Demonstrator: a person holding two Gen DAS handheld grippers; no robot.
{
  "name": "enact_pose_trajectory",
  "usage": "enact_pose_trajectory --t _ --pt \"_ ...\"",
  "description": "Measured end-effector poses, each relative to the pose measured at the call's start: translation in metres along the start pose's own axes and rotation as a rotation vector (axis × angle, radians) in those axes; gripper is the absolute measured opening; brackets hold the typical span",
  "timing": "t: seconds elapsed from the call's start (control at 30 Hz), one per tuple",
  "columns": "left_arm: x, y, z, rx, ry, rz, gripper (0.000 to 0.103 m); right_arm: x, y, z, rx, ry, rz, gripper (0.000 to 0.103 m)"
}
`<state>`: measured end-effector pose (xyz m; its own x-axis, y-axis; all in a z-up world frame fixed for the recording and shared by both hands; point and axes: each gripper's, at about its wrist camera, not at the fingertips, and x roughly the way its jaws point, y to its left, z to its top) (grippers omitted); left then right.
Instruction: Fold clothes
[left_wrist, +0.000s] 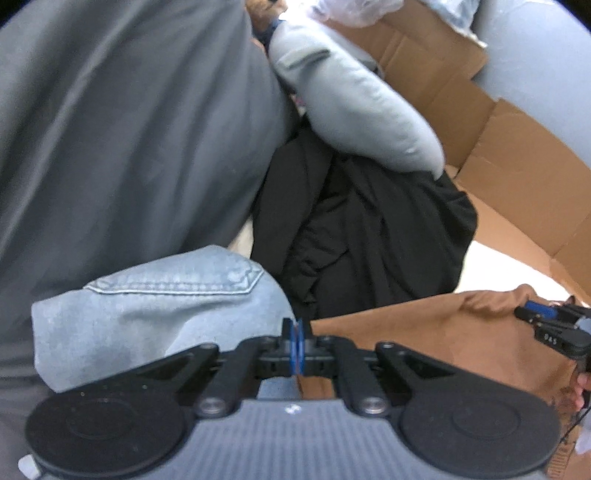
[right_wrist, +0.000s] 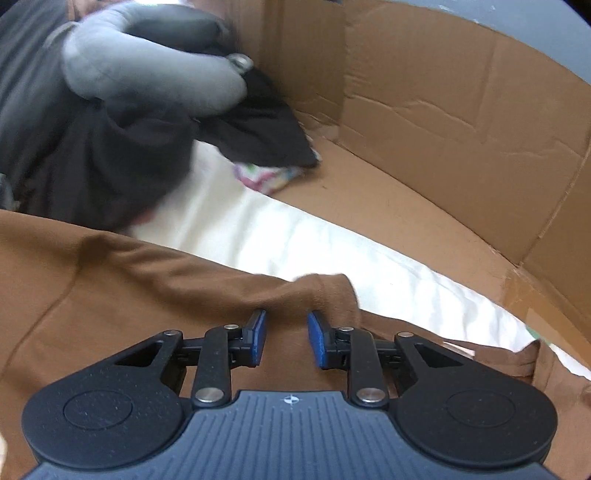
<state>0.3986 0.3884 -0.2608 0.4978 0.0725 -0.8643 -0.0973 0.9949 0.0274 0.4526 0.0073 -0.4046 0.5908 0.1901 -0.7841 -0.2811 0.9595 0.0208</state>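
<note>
A brown garment (left_wrist: 424, 343) (right_wrist: 110, 295) lies spread on a white sheet (right_wrist: 295, 240). My left gripper (left_wrist: 297, 328) is shut, its blue pads pressed together right at the garment's left edge; I see no cloth between them. My right gripper (right_wrist: 286, 334) is open just above the brown garment, with a raised fold of the cloth (right_wrist: 325, 288) a little ahead of its right pad. The left wrist view shows the right gripper (left_wrist: 554, 325) at the garment's far right corner. A light denim piece (left_wrist: 147, 306) lies just left of my left gripper.
A black garment (left_wrist: 362, 229) (right_wrist: 92, 166) is heaped ahead under a grey padded roll (left_wrist: 351, 103) (right_wrist: 147, 66). A large grey cloth (left_wrist: 110, 129) fills the left. An open cardboard box (left_wrist: 498, 166) (right_wrist: 443, 129) walls the right and back. A colourful cloth (right_wrist: 266, 177) peeks out by it.
</note>
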Motion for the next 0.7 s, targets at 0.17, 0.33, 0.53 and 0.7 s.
enact_pose_trajectory --t 0.17,0.33,0.53,0.7 --pt "0.020 -0.001 0.002 0.010 0.015 0.029 0.002 0.019 -0.017 -0.002 0.039 0.050 -0.020 0.025" --pt "0.032 0.000 -0.001 0.014 0.030 0.056 0.002 0.024 -0.013 0.005 -0.018 0.035 -0.043 0.026" --pt "0.037 -0.003 -0.003 0.028 0.034 0.075 0.002 0.019 -0.028 0.023 0.086 0.024 -0.032 0.027" --pt "0.037 0.000 0.000 0.018 0.041 0.040 0.008 -0.007 -0.019 0.013 0.067 -0.020 -0.017 0.027"
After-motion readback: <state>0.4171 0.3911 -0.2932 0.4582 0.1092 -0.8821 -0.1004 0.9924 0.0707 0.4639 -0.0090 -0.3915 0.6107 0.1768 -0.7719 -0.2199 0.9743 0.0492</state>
